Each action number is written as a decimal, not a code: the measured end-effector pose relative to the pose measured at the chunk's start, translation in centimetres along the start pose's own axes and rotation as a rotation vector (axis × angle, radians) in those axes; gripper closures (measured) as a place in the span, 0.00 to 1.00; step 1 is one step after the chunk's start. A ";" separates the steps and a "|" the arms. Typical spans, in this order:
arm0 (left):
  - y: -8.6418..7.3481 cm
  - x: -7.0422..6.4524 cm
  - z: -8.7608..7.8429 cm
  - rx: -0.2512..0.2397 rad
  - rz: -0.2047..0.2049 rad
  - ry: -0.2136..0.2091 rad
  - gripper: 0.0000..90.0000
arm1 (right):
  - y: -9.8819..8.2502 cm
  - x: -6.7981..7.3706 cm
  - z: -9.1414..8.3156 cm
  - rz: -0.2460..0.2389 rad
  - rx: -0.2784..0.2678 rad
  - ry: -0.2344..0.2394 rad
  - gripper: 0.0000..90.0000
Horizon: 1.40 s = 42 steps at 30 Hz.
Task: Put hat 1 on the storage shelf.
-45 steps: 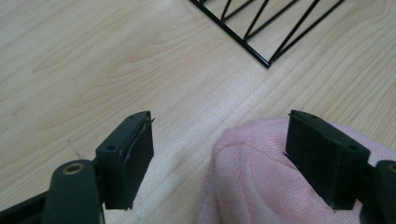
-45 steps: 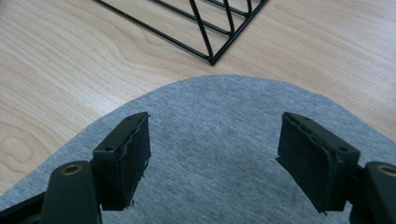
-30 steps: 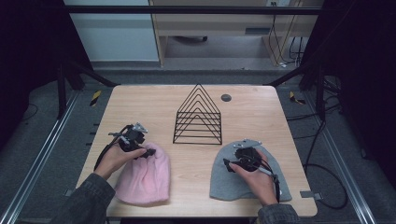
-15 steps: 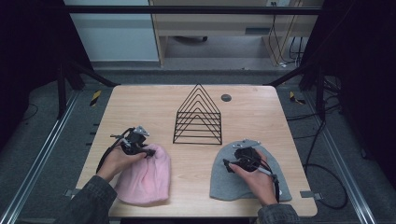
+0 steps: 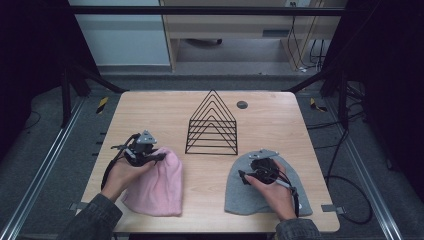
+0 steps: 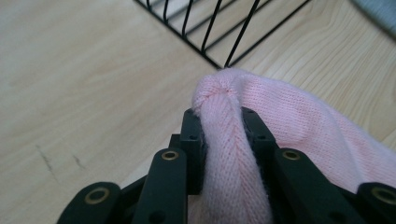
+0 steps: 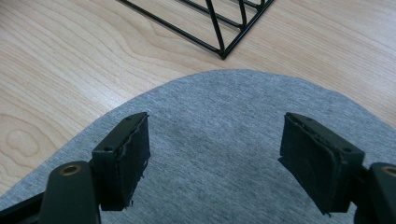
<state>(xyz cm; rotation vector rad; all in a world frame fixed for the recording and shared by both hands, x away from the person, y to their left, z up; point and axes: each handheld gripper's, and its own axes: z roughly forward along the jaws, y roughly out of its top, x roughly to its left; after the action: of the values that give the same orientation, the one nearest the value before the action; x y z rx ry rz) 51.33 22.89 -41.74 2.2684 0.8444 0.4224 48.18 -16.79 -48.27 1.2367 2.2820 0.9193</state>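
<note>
Pink beanie [image 6: 261, 121] pinched in left tool [image 6: 223, 126]

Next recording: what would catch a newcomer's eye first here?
A black wire rack shaped like a pyramid stands mid-table. Near the front edge lie two knit hats: the left gripper, its jaws just closing, pinches the pink hat by its tip, while the right gripper hangs open above the grey hat.

On my table [image 5: 150, 107] the wire rack [image 5: 212, 125] stands in the middle, a little to the far side. One knitted hat [image 5: 157, 185] lies near and to the left of it, and a second hat [image 5: 250, 192] lies near and to the right. The left gripper [image 5: 150, 156] sits at the far edge of the left hat, the right gripper [image 5: 250, 175] over the right hat. A small round disc [image 5: 242, 104] lies far, right of the rack.
</note>
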 end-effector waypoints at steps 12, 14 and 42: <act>2.1 -2.2 -5.1 -0.155 0.072 0.013 0.83 | 0.8 0.9 -0.8 -0.006 -0.067 0.008 0.26; 2.5 -2.3 -5.8 -0.172 0.080 0.019 0.83 | 1.4 1.4 -1.2 -0.017 -0.089 0.030 0.26; 9.2 -1.2 -10.4 -0.304 0.065 0.030 0.83 | 9.4 10.5 -0.6 -0.190 -0.185 0.268 0.39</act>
<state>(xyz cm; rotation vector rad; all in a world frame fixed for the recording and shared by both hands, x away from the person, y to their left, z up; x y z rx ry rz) 49.39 21.88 -27.97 2.0152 0.6724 0.5751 47.74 -4.36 -41.48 0.8450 2.3986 1.2538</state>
